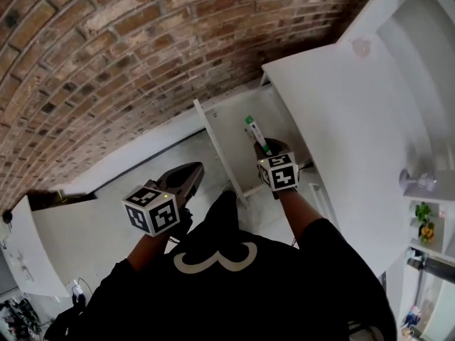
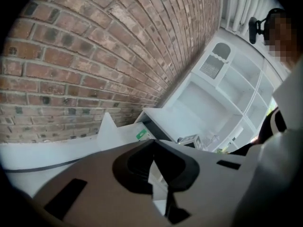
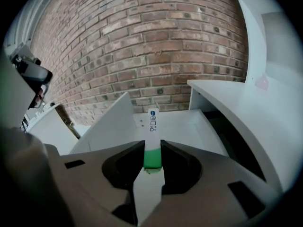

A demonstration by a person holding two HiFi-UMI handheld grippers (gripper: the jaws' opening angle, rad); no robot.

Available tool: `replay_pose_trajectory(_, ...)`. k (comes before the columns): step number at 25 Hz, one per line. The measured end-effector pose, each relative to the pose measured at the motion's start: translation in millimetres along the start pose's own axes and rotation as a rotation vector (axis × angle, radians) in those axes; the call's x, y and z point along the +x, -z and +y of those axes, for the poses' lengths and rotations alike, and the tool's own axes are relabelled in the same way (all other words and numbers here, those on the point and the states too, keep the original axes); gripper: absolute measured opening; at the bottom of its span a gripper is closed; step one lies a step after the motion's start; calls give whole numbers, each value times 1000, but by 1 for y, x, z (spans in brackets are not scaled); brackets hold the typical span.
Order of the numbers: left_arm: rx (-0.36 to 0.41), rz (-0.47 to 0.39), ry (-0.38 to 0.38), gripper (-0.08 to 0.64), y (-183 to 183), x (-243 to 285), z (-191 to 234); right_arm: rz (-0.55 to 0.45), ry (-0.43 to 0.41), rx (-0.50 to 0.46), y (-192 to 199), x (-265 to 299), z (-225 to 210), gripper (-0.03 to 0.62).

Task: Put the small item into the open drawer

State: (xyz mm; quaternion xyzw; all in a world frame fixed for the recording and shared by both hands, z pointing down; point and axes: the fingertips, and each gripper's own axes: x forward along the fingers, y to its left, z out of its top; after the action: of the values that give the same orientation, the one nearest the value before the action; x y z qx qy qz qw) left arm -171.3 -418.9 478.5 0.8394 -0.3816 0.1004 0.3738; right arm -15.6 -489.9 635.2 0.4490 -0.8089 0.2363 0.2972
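The small item [image 1: 254, 131] is a slim white stick with a green end, and my right gripper [image 1: 264, 150] is shut on it. It hangs over the open white drawer [image 1: 234, 123], pointing toward the brick wall. In the right gripper view the item [image 3: 152, 131] stands upright between the dark pads, with its green end [image 3: 152, 157] clamped and the drawer's bare floor [image 3: 184, 124] beyond it. My left gripper [image 1: 189, 173] hovers left of the drawer's side wall, shut and holding nothing. In the left gripper view its jaw tips [image 2: 154, 151] meet.
A brick wall [image 1: 106, 55] runs behind the drawer. A white cabinet top [image 1: 341, 119] lies directly right of it. Shelves at the far right hold a glass [image 1: 421, 182] and a small plant [image 1: 425, 222]. A low white unit [image 1: 43, 244] stands at the left.
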Motion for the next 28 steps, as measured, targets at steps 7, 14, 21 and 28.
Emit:
replay_pose_trajectory(7,-64,51,-38,2,18,14,35,151,30,-24,41,54,-20,91)
replay_pose_trajectory(14,-92,68,-66,3,20,25,57,212,41,-60,55,91,-27,91)
replay_pose_trajectory(21,-106,77,-80,3,23,29,67,249,28,-70,64,111,-33,89)
replay_pose_trajectory(28,-124,72,-92,3,25,27,73,289,-1,-24,67,108,-26,151)
